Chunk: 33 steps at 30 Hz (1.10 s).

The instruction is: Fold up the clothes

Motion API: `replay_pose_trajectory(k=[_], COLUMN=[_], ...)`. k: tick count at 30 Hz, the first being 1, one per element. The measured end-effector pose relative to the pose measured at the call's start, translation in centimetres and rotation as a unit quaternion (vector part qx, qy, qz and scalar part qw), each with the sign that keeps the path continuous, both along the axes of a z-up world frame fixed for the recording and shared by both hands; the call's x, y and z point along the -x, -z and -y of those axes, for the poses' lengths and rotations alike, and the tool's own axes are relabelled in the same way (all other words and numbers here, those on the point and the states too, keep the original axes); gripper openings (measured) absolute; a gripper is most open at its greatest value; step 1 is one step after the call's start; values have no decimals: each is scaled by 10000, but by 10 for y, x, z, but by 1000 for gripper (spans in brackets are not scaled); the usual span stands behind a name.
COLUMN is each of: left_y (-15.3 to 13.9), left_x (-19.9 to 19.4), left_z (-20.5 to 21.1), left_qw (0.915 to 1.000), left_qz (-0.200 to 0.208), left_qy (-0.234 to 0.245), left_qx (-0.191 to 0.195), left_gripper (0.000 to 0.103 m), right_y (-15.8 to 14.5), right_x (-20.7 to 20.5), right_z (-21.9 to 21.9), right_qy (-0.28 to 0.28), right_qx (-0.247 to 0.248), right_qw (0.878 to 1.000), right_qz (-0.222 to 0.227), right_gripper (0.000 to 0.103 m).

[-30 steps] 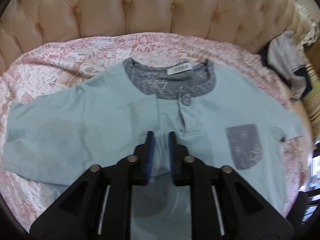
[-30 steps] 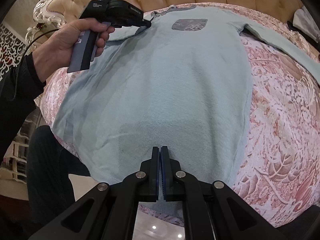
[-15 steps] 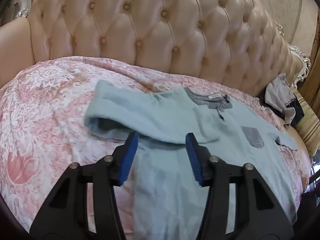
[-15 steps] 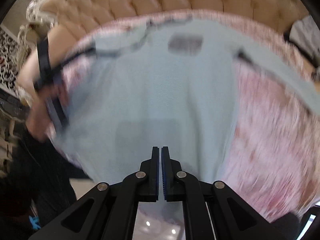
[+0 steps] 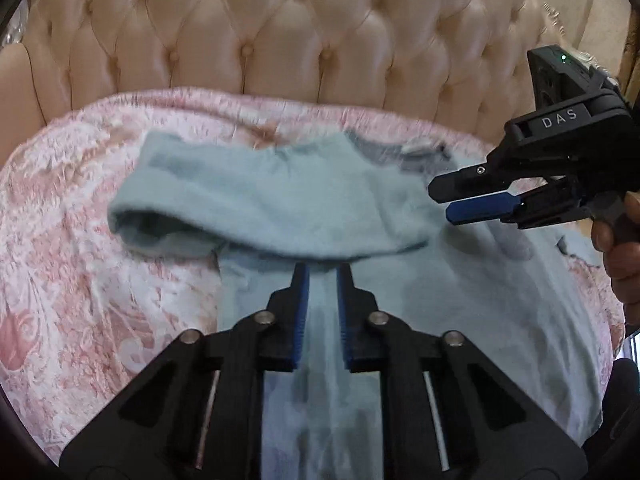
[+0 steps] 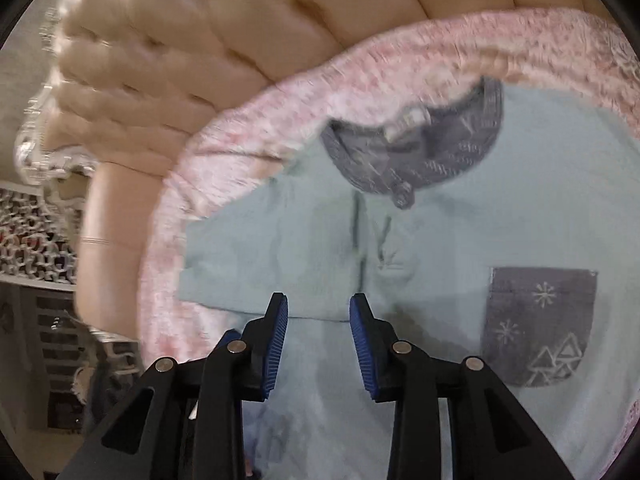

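A pale blue shirt (image 5: 460,300) lies face up on the pink bedspread (image 5: 80,260). Its sleeve (image 5: 260,204) is folded across the chest. My left gripper (image 5: 322,276) sits just below that fold's edge, its blue pads drawn in on a ridge of shirt cloth. My right gripper (image 6: 318,308) stands open over the chest below the grey collar (image 6: 420,148), nothing between its pads; the grey pocket (image 6: 536,320) is to its right. From the left wrist view the right gripper (image 5: 442,202) hovers over the shirt near the collar, held by a hand (image 5: 616,248).
A tufted beige headboard (image 5: 280,32) rises behind the bed. The bed's edge (image 6: 160,260) curves at the left of the right wrist view, with carved white furniture (image 6: 40,240) beyond it.
My left gripper went from wide open to closed in on the shirt below the folded sleeve. My right gripper left the hem, moved up near the collar and opened.
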<state>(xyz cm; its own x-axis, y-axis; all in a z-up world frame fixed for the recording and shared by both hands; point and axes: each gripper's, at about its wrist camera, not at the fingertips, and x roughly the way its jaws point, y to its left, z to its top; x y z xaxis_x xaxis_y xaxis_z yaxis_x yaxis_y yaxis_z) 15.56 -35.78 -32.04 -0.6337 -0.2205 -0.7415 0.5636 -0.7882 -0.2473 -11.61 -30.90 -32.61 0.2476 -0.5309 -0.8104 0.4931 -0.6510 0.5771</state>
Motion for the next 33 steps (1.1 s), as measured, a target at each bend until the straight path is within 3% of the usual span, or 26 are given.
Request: replay_pose_trajectory(k=[6,15,16,18,19,26,33], left_y=[12,14,14,13,13,1,-33], left_x=[-2,-4,-4,-5,-6,-15,-10], left_z=[6,7,8,9,9,8,2], left_qw=[9989,9986,9985,9984,9984,9982,9972], left_qz=[196,244,239,208,197,-237,-743], left_qy=[-150,-146,-147,-161,-167,-145,85], left_qx=[-389,-454,-461,-499,-511,-533,-47], left_gripper=[10,10,10,10,10,10,10], right_y=[20,20,18,14,12,-17,-25], right_x=[-2,-4,-5,-9,-10,-9,2], right_z=[11,32,34,36,35,23,-4], right_qy=[39,-146,-212,-330,-347,-228,59], right_qx=[-197,-281,-305,-341,-326,130,202], right_qw=[9998,9988,9981,9965,9962,9962,9947], right_qz=[16,-372,-483,-685,-732,-827,-1008], right_gripper=[37,40,38,9,3,3,3])
